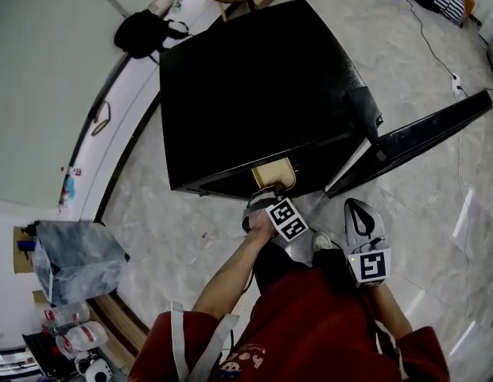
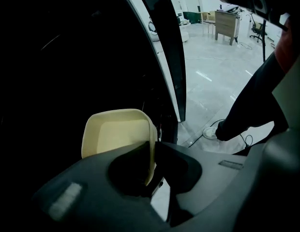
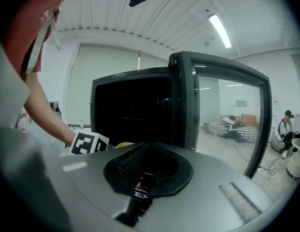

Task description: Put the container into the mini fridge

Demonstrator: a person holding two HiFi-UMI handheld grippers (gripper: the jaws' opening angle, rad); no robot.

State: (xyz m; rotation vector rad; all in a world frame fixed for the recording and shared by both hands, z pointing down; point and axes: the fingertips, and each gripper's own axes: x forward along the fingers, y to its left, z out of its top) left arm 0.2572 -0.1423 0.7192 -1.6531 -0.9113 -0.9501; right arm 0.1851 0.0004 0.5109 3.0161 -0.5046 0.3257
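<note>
The left arm point(image 1: 229, 275) reaches forward and steeply down. Its left gripper point(image 1: 269, 192) is clamped on the rim of the one cream container point(image 2: 116, 134), held at the mouth of the single black mini fridge point(image 1: 254, 86), whose door point(image 1: 413, 142) stands open. The right gripper point(image 3: 147, 147), nearly level, has its jaws together and holds nothing. There are two grippers.

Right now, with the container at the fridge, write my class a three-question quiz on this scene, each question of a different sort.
1. Fill in: the right tongs, jaws together, hold ____.
2. What grips the cream container by its wall? A) left tongs B) right tongs C) a bare hand
3. True or false: the mini fridge has its door shut.
Key: 1 nothing; 2 A; 3 false.
</note>
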